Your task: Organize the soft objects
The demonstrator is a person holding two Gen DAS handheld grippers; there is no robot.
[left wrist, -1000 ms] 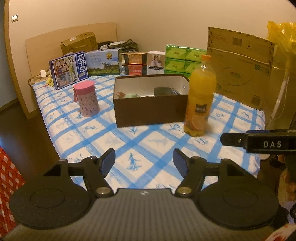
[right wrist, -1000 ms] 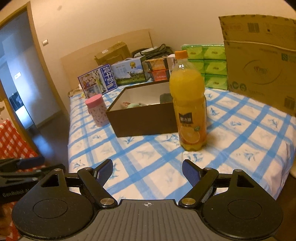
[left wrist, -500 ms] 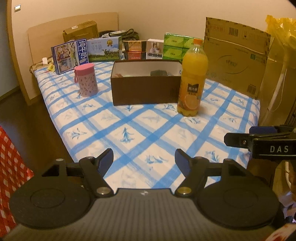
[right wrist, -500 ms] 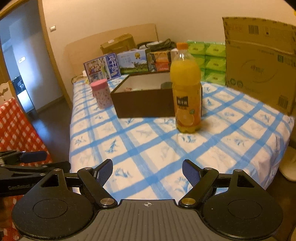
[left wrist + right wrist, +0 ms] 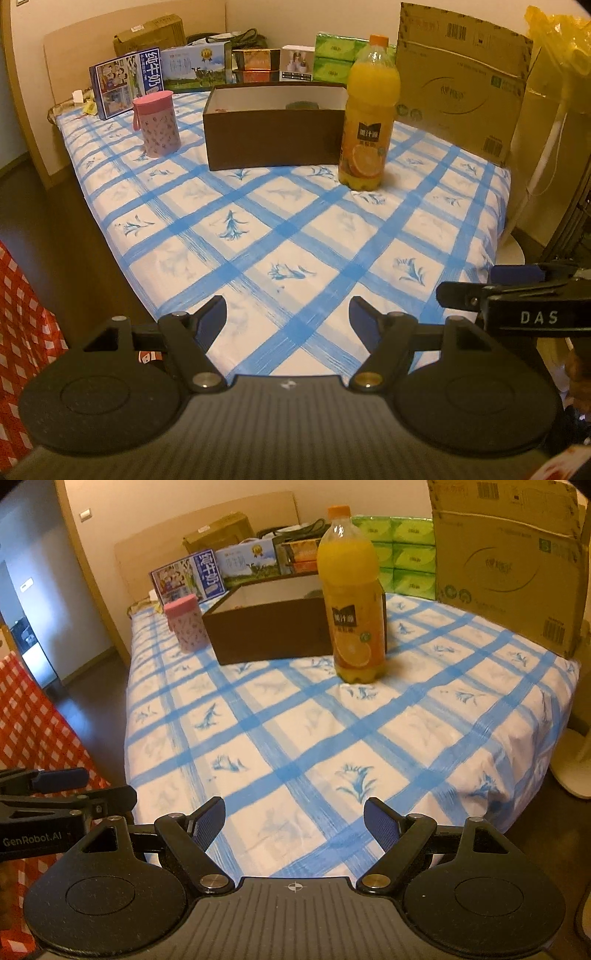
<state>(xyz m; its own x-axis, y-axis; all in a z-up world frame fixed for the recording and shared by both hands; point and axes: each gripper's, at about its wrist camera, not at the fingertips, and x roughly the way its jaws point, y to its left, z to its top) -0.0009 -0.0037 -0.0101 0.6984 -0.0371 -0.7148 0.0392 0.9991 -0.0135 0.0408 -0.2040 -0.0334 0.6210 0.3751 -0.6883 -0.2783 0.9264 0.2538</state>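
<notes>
An open brown box (image 5: 275, 133) (image 5: 269, 627) stands far back on the blue-checked bed (image 5: 295, 236) (image 5: 332, 746); only a dark item inside shows over its rim. My left gripper (image 5: 287, 314) hangs open and empty over the bed's near edge. My right gripper (image 5: 294, 819) is open and empty too, also at the near edge. Each gripper shows at the side of the other's view. Both are far from the box.
An orange juice bottle (image 5: 369, 114) (image 5: 352, 598) stands right of the box, a pink patterned tin (image 5: 157, 123) (image 5: 186, 627) left of it. Cartons, green tissue packs (image 5: 402, 557) and a big cardboard box (image 5: 461, 81) line the back. Red checked cloth (image 5: 26, 720) hangs at left.
Both grippers have drawn back from the box and bottle toward the bed's near edge and sunk lower. The objects look smaller and farther. Both stay open.
</notes>
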